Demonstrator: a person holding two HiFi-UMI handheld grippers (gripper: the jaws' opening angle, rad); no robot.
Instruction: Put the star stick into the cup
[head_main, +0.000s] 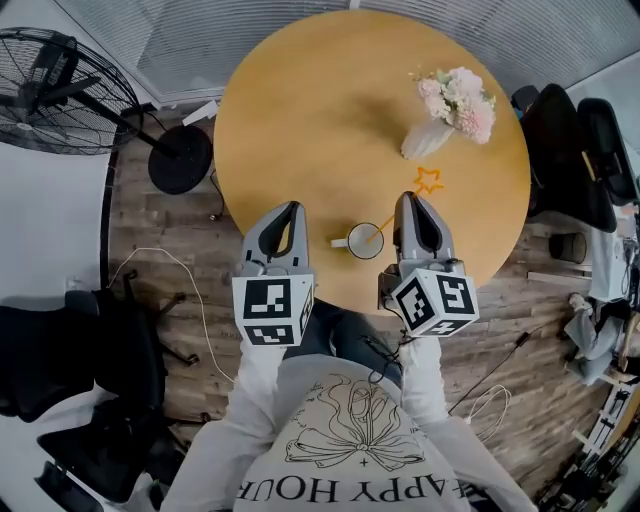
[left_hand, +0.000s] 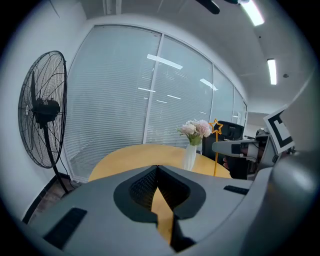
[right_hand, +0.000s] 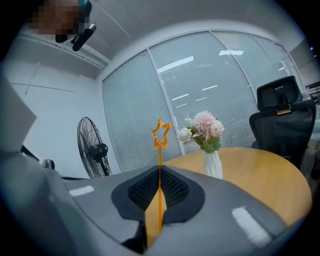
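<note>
A thin orange stick topped with an open star (head_main: 428, 180) stands upright, and my right gripper (head_main: 410, 198) is shut on its shaft. In the right gripper view the stick (right_hand: 160, 150) runs up between the closed jaws (right_hand: 160, 169). Its lower end shows over the mouth of a white cup (head_main: 362, 243) near the table's front edge; whether it is inside I cannot tell. My left gripper (head_main: 292, 208) hovers left of the cup, shut and empty (left_hand: 157, 167). From the left gripper view I see the star stick (left_hand: 215, 127) and the right gripper (left_hand: 239, 150).
A white vase of pink flowers (head_main: 428, 136) (left_hand: 190, 155) (right_hand: 212, 164) stands on the round wooden table (head_main: 320, 110) beyond the star. A black floor fan (head_main: 62, 90) is at the left, and black office chairs (head_main: 565, 140) are at the right.
</note>
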